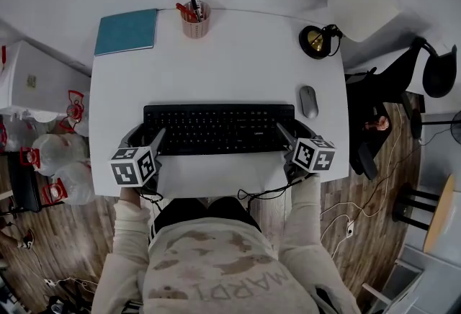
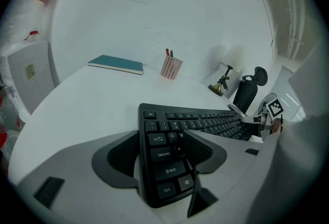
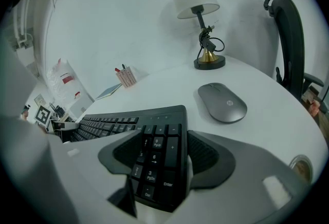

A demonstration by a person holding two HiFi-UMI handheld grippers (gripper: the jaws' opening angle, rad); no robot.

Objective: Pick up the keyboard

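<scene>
A black keyboard [image 1: 216,129] lies across the front of the white desk [image 1: 230,68]. My left gripper [image 1: 148,138] straddles its left end. In the left gripper view [image 2: 162,138] one pad lies against the keyboard's [image 2: 205,123] left edge and the other sits on the keys beside Caps Lock. My right gripper [image 1: 284,134] straddles the right end. In the right gripper view [image 3: 163,138] the number pad of the keyboard [image 3: 113,125] fills the space between the pads. I cannot tell whether the keyboard is off the desk.
A grey mouse [image 1: 308,101] sits just right of the keyboard's far corner. At the back stand a pen cup [image 1: 195,19], a teal notebook [image 1: 127,32] and a lamp [image 1: 315,41]. A black chair [image 1: 432,68] is off the desk's right side.
</scene>
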